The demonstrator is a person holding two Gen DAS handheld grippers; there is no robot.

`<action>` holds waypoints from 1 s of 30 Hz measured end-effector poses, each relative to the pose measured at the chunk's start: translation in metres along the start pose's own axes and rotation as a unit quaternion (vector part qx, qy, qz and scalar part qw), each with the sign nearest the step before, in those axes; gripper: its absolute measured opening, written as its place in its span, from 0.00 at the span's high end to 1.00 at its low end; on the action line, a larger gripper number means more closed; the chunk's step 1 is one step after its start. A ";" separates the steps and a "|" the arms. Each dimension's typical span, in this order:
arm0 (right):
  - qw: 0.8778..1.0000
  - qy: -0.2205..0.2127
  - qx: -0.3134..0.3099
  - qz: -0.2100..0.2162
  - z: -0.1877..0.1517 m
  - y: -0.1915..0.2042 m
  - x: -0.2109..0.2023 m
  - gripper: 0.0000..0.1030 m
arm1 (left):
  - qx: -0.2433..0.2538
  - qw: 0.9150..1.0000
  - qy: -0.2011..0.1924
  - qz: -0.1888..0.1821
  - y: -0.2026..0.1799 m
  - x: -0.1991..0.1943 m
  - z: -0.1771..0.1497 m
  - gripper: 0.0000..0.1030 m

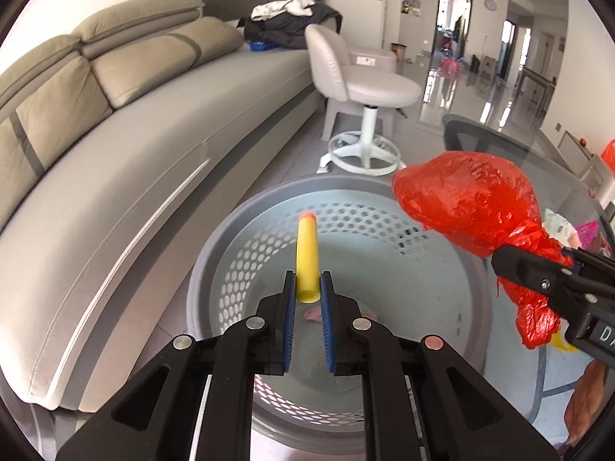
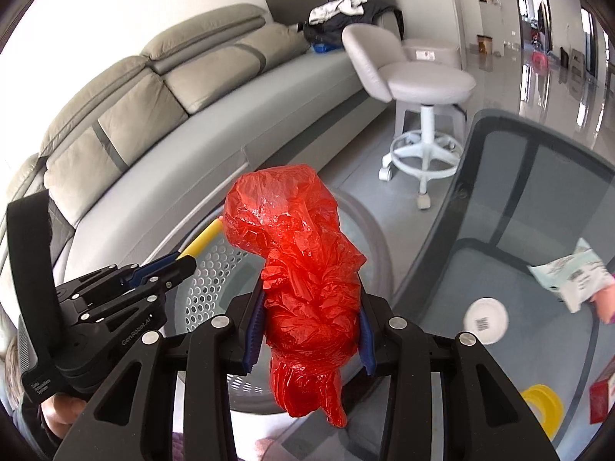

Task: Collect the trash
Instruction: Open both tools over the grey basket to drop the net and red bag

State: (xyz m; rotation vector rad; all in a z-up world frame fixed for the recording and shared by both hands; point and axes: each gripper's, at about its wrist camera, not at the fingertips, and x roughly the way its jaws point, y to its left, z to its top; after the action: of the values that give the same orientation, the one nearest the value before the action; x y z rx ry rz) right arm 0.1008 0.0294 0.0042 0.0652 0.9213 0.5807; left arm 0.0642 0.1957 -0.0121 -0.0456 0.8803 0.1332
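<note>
1. The left gripper point(image 1: 307, 288) is pinching a yellow foam dart point(image 1: 306, 259) above the gray basket point(image 1: 346, 192).
2. The right gripper point(image 2: 309, 330) is squeezing a crumpled red plastic bag point(image 2: 296, 246) over the basket's rim, beside the glass table point(image 2: 538, 199).

We are in a home living room. A long grey sofa point(image 1: 115, 123) with cushions curves along the wall, clothes piled point(image 1: 292, 19) at its far end. A pale swivel stool point(image 1: 361, 88) stands on glossy floor tiles point(image 1: 480, 92), and open doorways point(image 1: 453, 19) lead to further rooms.
</note>
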 end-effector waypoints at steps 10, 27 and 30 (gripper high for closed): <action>1.000 0.018 -0.003 0.010 0.003 0.005 0.022 0.39 | -0.022 1.000 0.007 0.004 0.015 0.001 -0.001 0.65; 1.000 -0.007 -0.003 -0.004 -0.005 0.009 0.009 0.38 | -0.036 0.999 -0.015 0.017 0.018 -0.009 0.000 0.26; 1.000 -0.013 -0.007 -0.015 -0.010 0.009 0.002 0.38 | -0.037 0.999 -0.022 0.019 0.018 -0.013 -0.001 0.25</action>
State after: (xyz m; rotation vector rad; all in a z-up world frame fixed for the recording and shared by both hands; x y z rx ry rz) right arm 0.0903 0.0358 -0.0003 0.0457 0.8905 0.5572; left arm 0.0527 0.2121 -0.0027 -0.0954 0.8316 0.2023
